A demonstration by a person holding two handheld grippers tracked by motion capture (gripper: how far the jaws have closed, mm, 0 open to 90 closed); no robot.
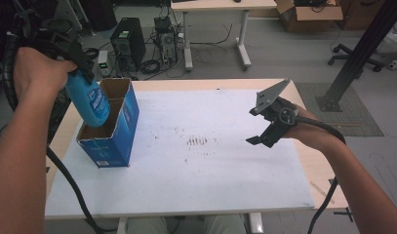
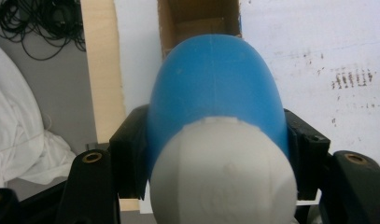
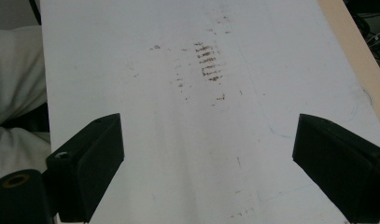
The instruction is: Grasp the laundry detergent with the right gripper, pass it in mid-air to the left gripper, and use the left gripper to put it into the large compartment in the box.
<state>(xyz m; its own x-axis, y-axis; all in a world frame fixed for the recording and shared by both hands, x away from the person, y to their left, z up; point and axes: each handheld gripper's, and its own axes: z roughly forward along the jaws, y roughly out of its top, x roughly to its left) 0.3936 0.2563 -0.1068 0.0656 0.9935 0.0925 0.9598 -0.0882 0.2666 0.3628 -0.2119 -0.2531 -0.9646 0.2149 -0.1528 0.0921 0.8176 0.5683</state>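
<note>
A white sheet [image 1: 196, 151] covers most of a pale wooden table [image 1: 319, 170], whose bare edge shows along the right and far sides; the sheet is scuffed, with a cluster of short brown streaks [image 1: 197, 141] near its middle and fainter specks scattered around them. At the table's left end stands a blue cardboard box [image 1: 119, 131], open at the top, its brown inside divided into two compartments. The left gripper [image 1: 81, 61] is clamped on a blue bottle [image 1: 89, 100] with a white cap [image 2: 222, 175]; the bottle hangs tilted, base down, over the box's nearer compartment, its lower end at the rim. In the left gripper view the black jaws press both sides of the bottle just below the cap. The right gripper [image 1: 257, 140] hangs above the right half of the sheet with its jaws wide apart and nothing between them, well away from the box. Beyond the table the grey floor holds a black computer tower [image 1: 128, 44], tangled cables [image 1: 159, 58], a second desk [image 1: 220, 6], a cardboard carton [image 1: 308, 14], an office chair's base [image 1: 352, 56] and a dark slanted post [image 1: 367, 44].
</note>
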